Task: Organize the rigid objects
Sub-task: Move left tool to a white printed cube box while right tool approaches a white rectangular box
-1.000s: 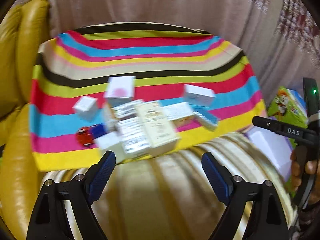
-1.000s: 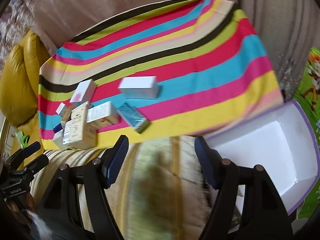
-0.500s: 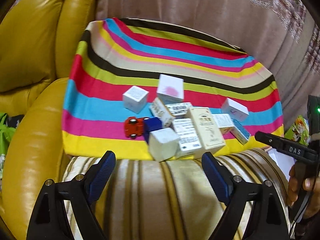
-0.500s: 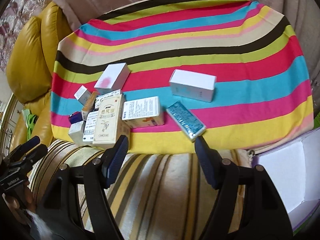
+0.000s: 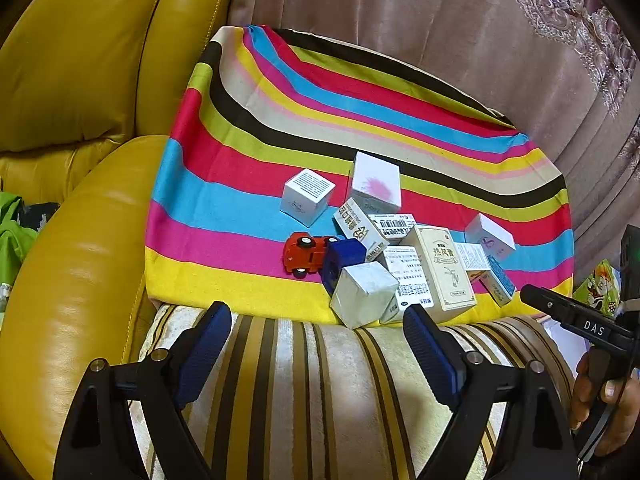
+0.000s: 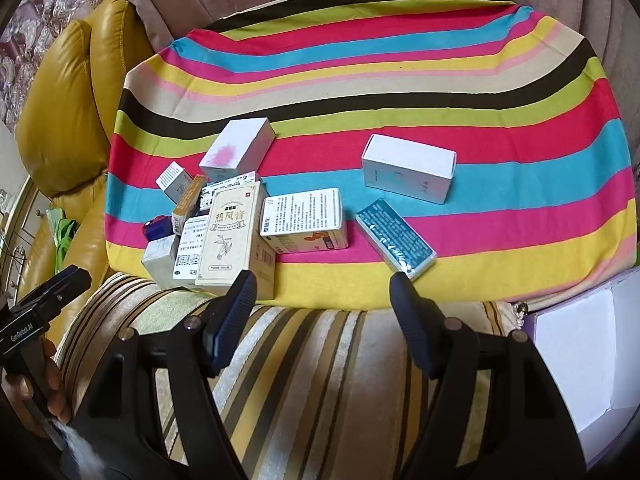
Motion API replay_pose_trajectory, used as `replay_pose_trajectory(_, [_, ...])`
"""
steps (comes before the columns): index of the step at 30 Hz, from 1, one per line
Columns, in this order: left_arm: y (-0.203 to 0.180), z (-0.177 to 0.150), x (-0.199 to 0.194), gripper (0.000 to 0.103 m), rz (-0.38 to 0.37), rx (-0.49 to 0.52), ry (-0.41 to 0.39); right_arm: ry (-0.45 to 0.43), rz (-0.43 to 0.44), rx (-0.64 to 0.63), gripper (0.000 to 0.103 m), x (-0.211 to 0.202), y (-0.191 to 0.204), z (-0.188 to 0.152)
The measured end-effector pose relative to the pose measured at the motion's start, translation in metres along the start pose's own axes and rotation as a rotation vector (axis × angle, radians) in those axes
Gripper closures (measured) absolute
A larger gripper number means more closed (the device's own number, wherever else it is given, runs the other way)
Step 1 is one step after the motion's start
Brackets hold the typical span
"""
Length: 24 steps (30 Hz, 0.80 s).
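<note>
Several small boxes lie heaped on a striped cloth [image 5: 240, 200] spread over a sofa seat. In the heap are a tall beige box [image 5: 442, 268] [image 6: 230, 236], a grey cube [image 5: 364, 294], a red toy car [image 5: 306, 254] and a dark blue block [image 5: 344, 258]. Apart from the heap lie a white box [image 6: 408, 174] and a teal box [image 6: 394, 238]. My left gripper [image 5: 316, 338] hangs open over the sofa's striped front edge, short of the heap. My right gripper [image 6: 324, 306] is open too, short of the cloth's yellow edge, empty.
A yellow leather sofa arm [image 5: 60, 280] rises at the left. An open white box with purple edges [image 6: 580, 352] sits low at the right. A pink curtain-like cover [image 5: 440, 20] backs the cloth. A hand [image 5: 600, 400] holds the other gripper at the right edge.
Both views have swung sideways and rolled: in the left view the heap has slid from the middle to the right and the yellow arm has come in; in the right view the white bin has slid toward the edge.
</note>
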<state>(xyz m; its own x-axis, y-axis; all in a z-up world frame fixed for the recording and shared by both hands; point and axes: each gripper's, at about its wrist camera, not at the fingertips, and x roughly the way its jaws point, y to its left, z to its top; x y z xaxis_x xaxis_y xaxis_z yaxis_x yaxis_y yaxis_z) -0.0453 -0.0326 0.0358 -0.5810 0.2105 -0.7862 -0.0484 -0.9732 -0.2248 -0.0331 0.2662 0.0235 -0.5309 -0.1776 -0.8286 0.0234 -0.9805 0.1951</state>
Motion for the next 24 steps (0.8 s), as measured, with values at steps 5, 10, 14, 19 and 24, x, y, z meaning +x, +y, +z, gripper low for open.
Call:
replay_pose_trajectory(5, [0.003, 0.0, 0.001, 0.014, -0.009, -0.014, 0.002, 0.012, -0.002, 0.0, 0.031, 0.004, 0.002, 0.001])
replay_pose_trajectory(10, [0.004, 0.001, 0.002, 0.014, -0.011, -0.017, 0.002, 0.013, -0.002, 0.0, 0.03, 0.006, 0.004, 0.004])
replay_pose_trajectory(14, [0.007, 0.002, 0.004, 0.014, -0.013, -0.028, 0.006, 0.019, -0.003, -0.004, 0.03, 0.008, 0.006, 0.005])
replay_pose_trajectory(19, [0.013, 0.003, 0.008, 0.014, -0.031, -0.05, 0.015, 0.021, -0.002, -0.004, 0.03, 0.01, 0.005, 0.006])
replay_pose_trajectory(24, [0.02, 0.004, 0.012, 0.014, -0.058, -0.086, 0.02, 0.024, 0.009, 0.024, 0.028, 0.012, -0.002, 0.006])
